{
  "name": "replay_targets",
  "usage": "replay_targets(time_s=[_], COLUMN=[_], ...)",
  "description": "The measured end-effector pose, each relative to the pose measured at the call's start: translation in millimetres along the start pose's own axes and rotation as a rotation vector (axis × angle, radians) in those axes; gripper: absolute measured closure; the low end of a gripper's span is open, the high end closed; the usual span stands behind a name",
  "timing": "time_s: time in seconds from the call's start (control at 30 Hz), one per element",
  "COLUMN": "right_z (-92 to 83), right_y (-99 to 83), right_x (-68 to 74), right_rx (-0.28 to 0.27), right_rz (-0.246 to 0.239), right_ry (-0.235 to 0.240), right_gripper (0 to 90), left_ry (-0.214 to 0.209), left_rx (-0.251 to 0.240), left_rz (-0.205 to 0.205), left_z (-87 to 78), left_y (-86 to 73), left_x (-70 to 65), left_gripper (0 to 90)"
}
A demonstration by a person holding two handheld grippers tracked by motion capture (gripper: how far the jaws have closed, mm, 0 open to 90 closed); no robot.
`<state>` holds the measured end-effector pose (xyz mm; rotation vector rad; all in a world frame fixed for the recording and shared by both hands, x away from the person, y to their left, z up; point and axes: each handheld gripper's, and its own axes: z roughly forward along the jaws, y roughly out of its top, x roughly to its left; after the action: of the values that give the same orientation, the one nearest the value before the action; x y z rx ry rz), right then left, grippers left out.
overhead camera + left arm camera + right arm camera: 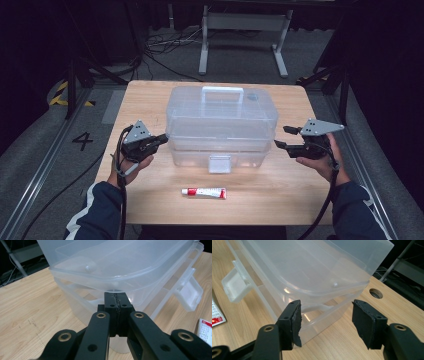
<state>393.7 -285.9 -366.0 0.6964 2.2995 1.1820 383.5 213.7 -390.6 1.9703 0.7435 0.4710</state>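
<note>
The left gripper (117, 302) has its jaws pressed flat together with nothing between them. Their tips sit right under the overhanging lid rim of the box (120, 270), at its end wall; whether they touch the rim cannot be told, since the rim hides the very tips. In the high view the left gripper (159, 140) points at the left end of the box (220, 122), just at the seam between lid and base.

The right gripper (325, 315) has its jaws set wide apart and empty. They frame a rounded corner of the box (312, 277), where the lid overhangs the base, and stand near it without touching. In the high view the right gripper (280, 137) hangs just off the right end of the box, a small gap showing between them.

The box is clear plastic and stands at the middle of the table (150, 100), lid on. Its front latch (219, 163) faces the person and its handle (222, 92) lies on top. Through the cloudy walls any contents are hard to make out.

A tube (204, 193) with a red cap lies flat in front of the latch, well apart from both grippers. In the left gripper view the tube (206, 331) is cut off by the frame edge, and likewise in the right gripper view (217, 315).
</note>
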Motion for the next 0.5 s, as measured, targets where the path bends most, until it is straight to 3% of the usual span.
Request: replay_targets(time_s=[0.23, 0.3, 0.4, 0.5], right_z=[9.8, 12.5, 13.3, 15.3], right_y=[-6.4, -5.7, -1.8, -2.4], right_x=[6.7, 7.4, 5.4, 5.3], right_rx=[0.032, 0.009, -0.068, -0.085], right_rz=[-0.04, -0.035, -0.033, -0.046], right_ry=[0.006, -0.004, -0.058, -0.07], right_gripper=[41.1, 41.7, 45.4, 49.7], left_ry=[-0.007, -0.008, -0.014, -0.01], left_rx=[-0.01, -0.005, -0.002, 0.001], left_rz=[-0.006, -0.003, -0.006, 0.0], left_z=[2.1, 2.4, 4.7, 5.8], left_y=[5.9, 6.8, 7.1, 7.9], left_x=[2.1, 1.8, 2.7, 1.9], left_gripper=[89.5, 89.2, 89.1, 88.3])
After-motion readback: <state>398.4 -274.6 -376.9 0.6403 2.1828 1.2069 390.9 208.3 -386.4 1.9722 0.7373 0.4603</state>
